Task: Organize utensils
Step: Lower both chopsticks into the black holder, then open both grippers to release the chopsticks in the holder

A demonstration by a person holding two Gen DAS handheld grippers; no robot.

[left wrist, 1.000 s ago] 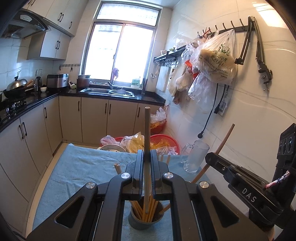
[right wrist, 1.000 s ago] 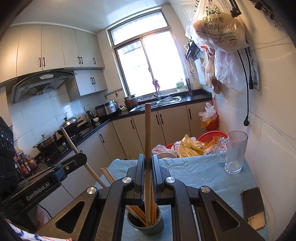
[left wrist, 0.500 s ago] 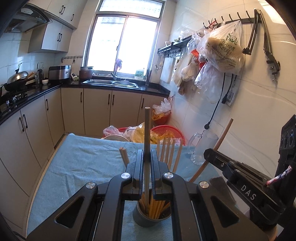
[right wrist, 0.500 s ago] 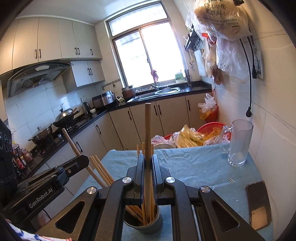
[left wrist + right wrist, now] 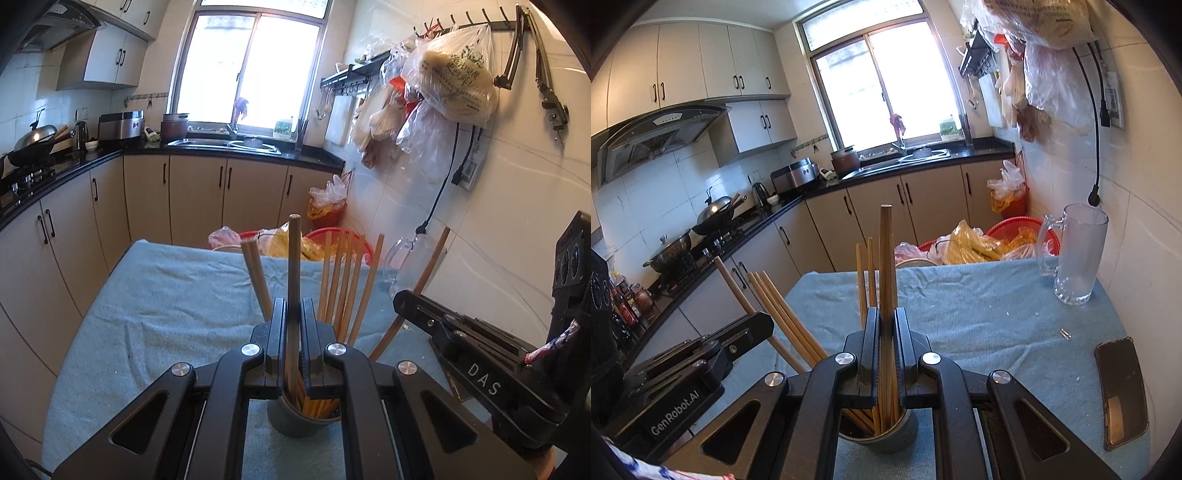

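A grey holder cup [image 5: 303, 421] stands on the blue-clothed table [image 5: 166, 302] with several wooden chopsticks [image 5: 345, 280] in it. My left gripper [image 5: 294, 314] is shut on one upright chopstick [image 5: 294, 258] whose lower end reaches into the cup. My right gripper [image 5: 885, 325] is shut on another upright chopstick [image 5: 886, 258] above the same cup [image 5: 886, 435]. Each gripper shows in the other's view, the right one [image 5: 402, 295] and the left one [image 5: 764, 325], both close beside the cup.
A glass mug [image 5: 1075, 254] stands at the table's far right by the wall. A dark phone [image 5: 1121, 391] and a small clip [image 5: 1065, 333] lie on the cloth at the right. Red baskets with bags [image 5: 982, 243] sit beyond the table.
Both grippers have sunk lower with their chopsticks, whose lower ends now go deeper into the cup. The other chopsticks in the cup stand higher in both views.
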